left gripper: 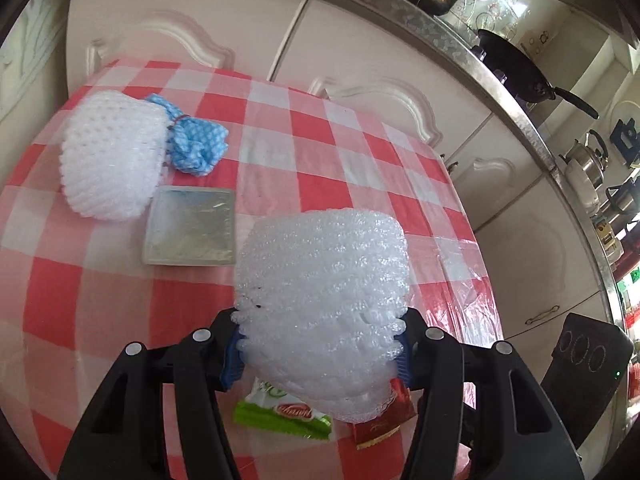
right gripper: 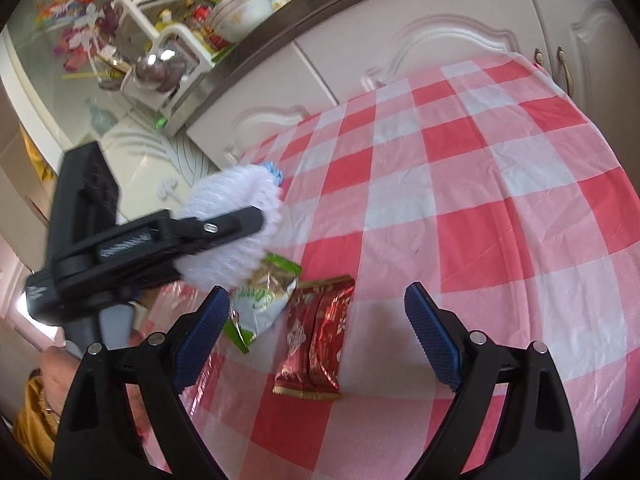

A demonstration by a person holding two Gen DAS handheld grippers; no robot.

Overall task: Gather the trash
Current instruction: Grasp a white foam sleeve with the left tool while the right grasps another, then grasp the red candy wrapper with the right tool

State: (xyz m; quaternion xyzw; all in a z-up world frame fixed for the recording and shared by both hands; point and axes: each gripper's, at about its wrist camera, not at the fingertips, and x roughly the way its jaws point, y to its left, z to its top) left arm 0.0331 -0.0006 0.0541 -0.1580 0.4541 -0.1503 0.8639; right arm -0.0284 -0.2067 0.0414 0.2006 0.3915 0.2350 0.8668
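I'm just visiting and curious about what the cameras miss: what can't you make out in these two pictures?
- Left wrist view: the green wrapper and red wrapper are half hidden behind the foam net in the left claw.
- Right wrist view: that foam net is motion-blurred.
- Either view: no trash bin in frame.
- Right wrist view: wrapper print too small to read.

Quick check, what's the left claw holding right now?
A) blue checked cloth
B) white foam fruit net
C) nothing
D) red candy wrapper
B: the left claw has its blue pads pressed on both sides of a white foam fruit net, lifted above the checkered tablecloth; the red wrapper and the blue cloth lie on the table.
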